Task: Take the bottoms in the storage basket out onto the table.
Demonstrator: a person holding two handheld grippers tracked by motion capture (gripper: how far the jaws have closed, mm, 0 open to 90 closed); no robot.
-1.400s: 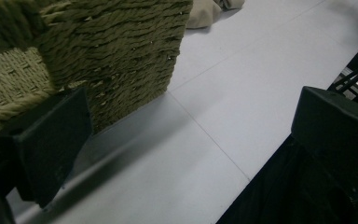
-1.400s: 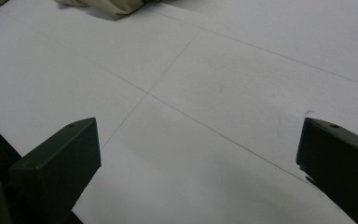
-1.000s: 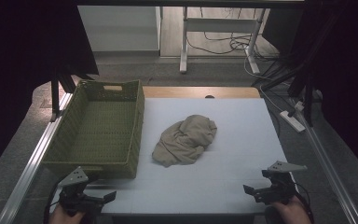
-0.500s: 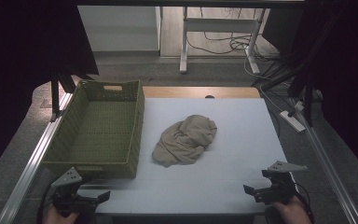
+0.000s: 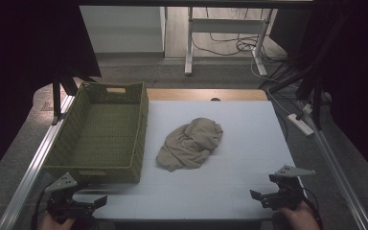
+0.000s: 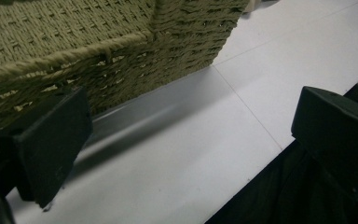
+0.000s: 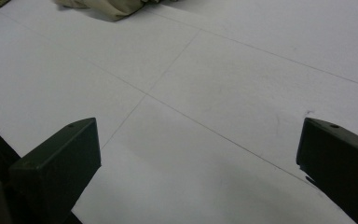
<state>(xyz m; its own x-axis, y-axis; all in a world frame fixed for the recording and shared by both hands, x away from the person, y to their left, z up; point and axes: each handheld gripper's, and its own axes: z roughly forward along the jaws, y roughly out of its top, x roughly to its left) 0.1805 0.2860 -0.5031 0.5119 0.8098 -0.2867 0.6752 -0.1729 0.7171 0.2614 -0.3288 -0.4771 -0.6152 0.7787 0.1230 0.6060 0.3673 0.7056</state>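
A: Cloth (image 5: 190, 143) lies crumpled mid-table, just right of the basket (image 5: 100, 134); probably dumped there to be lifted into it; both claws wait at the near edge, well apart from it.

B: And the claws?

A: Left gripper (image 5: 79, 203) spread wide beside the basket's near corner, empty; right gripper (image 5: 263, 197) equally spread over bare table (image 7: 214, 93), touching nothing.

The lighting is dim, with dark surroundings. The counter (image 5: 239, 143) is evenly lit. Soft shadows lie beneath the basket (image 6: 121, 51).
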